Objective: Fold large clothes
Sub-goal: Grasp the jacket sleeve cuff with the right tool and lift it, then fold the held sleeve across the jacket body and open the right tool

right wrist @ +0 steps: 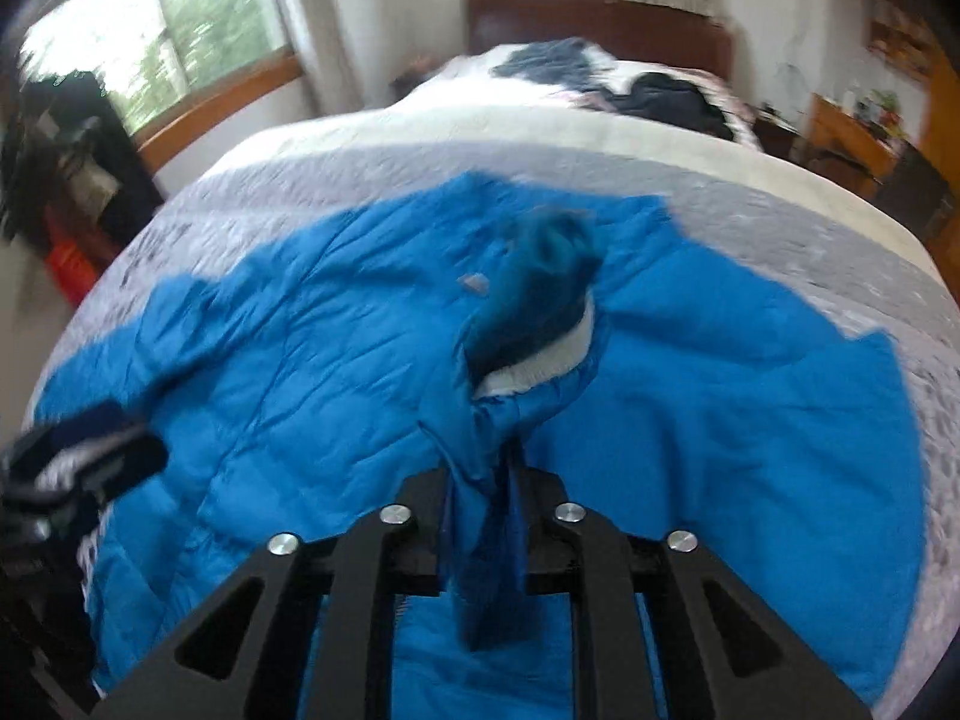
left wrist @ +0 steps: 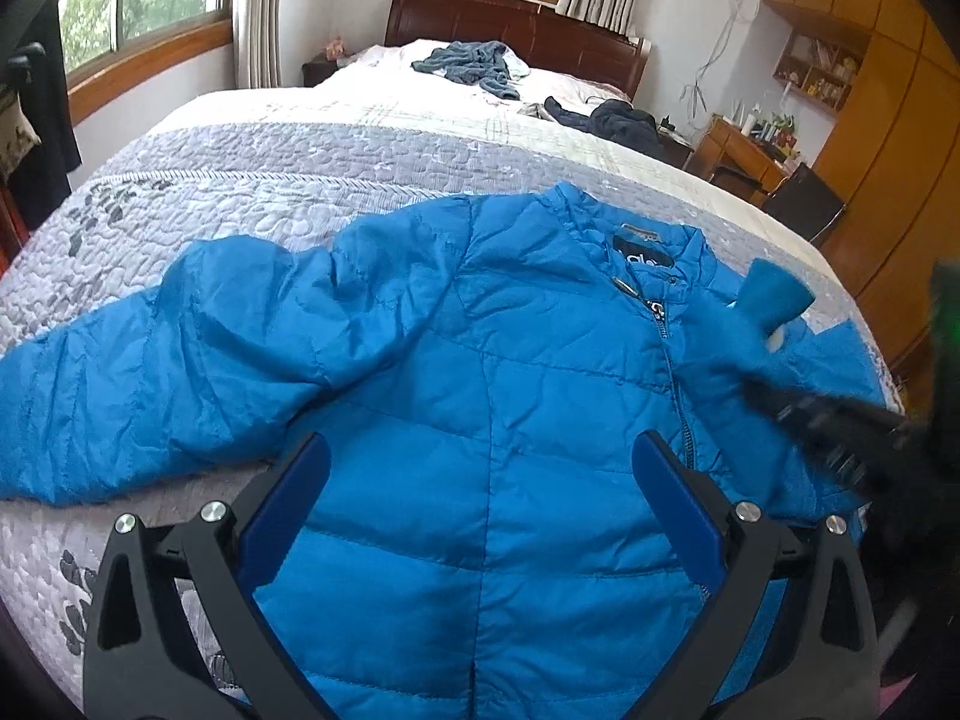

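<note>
A bright blue puffer jacket lies front up on the quilted bed, zipper closed, collar toward the headboard. Its left sleeve stretches out to the left. My left gripper hovers open over the jacket's lower front, nothing between its blue pads. In the right wrist view the jacket spreads across the bed, and my right gripper is shut on the right sleeve, lifted so the dark cuff and white lining stick up. That raised cuff and the blurred right gripper show at the right of the left wrist view.
The grey and white quilt covers a large bed with a dark wooden headboard. Other clothes lie near the pillows: a blue-grey heap and a dark garment. A wooden desk and wardrobe stand right; windows left.
</note>
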`<state>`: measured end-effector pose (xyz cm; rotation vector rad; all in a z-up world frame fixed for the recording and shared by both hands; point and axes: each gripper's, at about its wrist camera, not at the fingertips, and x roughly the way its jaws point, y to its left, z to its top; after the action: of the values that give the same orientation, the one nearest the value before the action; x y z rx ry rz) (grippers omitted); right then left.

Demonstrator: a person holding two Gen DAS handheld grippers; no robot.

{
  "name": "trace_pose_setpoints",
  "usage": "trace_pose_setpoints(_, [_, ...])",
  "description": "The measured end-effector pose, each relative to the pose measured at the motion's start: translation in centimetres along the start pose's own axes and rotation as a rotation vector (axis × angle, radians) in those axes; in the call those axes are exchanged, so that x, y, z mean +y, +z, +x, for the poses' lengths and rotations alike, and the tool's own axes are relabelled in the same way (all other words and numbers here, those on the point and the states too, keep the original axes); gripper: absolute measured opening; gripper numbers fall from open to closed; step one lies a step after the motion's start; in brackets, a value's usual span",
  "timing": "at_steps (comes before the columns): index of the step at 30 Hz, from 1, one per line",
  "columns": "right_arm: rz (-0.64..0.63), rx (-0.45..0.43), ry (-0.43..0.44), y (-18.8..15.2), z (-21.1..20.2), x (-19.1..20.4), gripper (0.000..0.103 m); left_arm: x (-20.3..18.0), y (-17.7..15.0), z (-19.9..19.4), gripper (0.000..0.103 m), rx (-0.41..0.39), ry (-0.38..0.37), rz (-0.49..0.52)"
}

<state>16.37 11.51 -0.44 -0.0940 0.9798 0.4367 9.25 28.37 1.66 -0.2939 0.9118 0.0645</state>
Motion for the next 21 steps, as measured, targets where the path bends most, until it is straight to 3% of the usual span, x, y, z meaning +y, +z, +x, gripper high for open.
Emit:
trace_pose_setpoints(3, [-0.042, 0.027, 0.149, -0.6, -0.3, 1.2, 0.041, 0.5, 0.3, 0.6, 0.1, 0.026, -0.022, -0.027])
trace_pose_setpoints(6, [-0.051, 0.008, 0.238, -1.2, -2.4, 0.9, 0.048, 0.8, 0.4, 0.9, 0.1, 0.042, -0.046, -0.051])
trace_pose_setpoints(10, [-0.004, -0.067, 0.204, -1.2, -5.9, -1.6, 0.049, -0.1, 0.5, 2.2, 0.1, 0.083, -0.062, -0.032])
trace_pose_setpoints(14, [0.09, -0.173, 0.067, -1.1, -9.4, -6.4, 0.054, -1.7, 1.2, 4.6, 0.1, 0.151, -0.073, -0.014])
trace_pose_setpoints(18, [0.201, -0.246, 0.012, -1.5, -10.6, -11.0, 0.056, -3.0, 2.2, 7.5, 0.1, 0.207, -0.086, -0.012])
trace_pose_setpoints(21, [0.268, -0.254, 0.008, -2.0, -10.5, -13.5, 0.056, -4.1, 2.7, 9.6, 0.099, 0.24, -0.107, -0.027])
